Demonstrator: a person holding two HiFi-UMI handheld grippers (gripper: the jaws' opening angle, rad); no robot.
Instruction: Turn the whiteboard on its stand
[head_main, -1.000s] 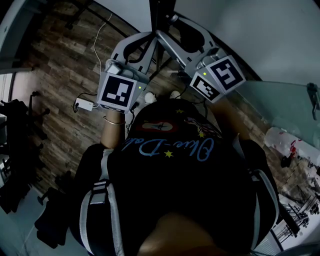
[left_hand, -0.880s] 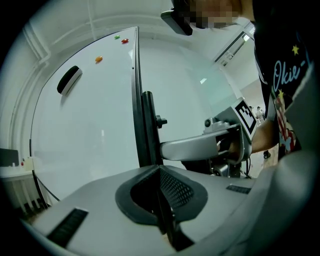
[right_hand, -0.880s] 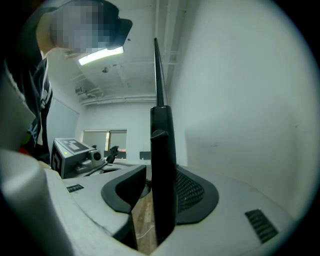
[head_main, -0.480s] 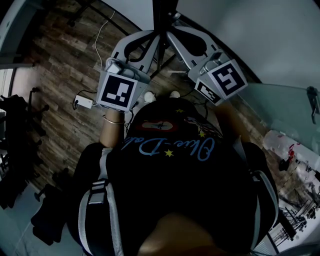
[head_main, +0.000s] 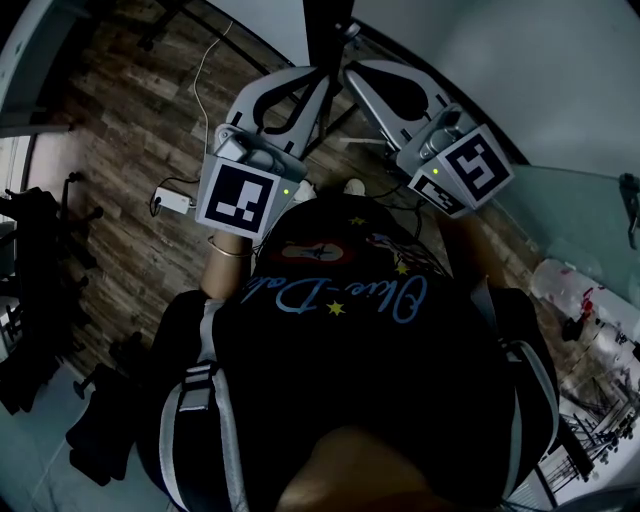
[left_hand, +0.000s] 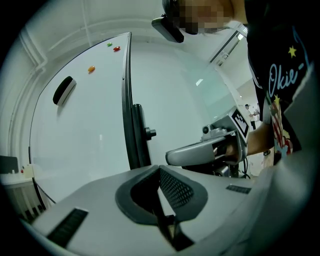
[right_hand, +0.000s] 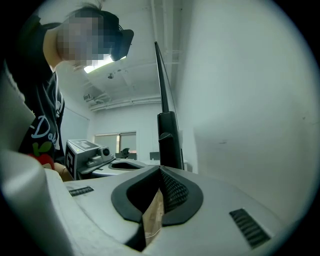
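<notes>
The whiteboard (head_main: 520, 70) fills the upper right of the head view, with its dark stand post (head_main: 325, 30) at top centre. Both grippers reach up to that post from either side. In the left gripper view, my left gripper (left_hand: 159, 168) is shut and empty, just right of the post (left_hand: 137, 135) and the board's edge (left_hand: 125, 75). My right gripper (right_hand: 160, 170) is closing, its tips nearly together with nothing seen between them. The post (right_hand: 170, 140) rises right behind the tips, and the board face (right_hand: 240, 100) lies to the right.
An eraser (left_hand: 63, 90) and small magnets (left_hand: 116, 48) cling to the board's far face. On the wood floor, a white adapter with a cable (head_main: 170, 200) lies at the left. Black chairs (head_main: 30, 250) stand further left. A glass panel (head_main: 580, 210) and clutter (head_main: 590, 310) sit at the right.
The right gripper's cube has drifted right and slightly down in the head view, and its jaws have drawn together. The left gripper shifted only slightly.
</notes>
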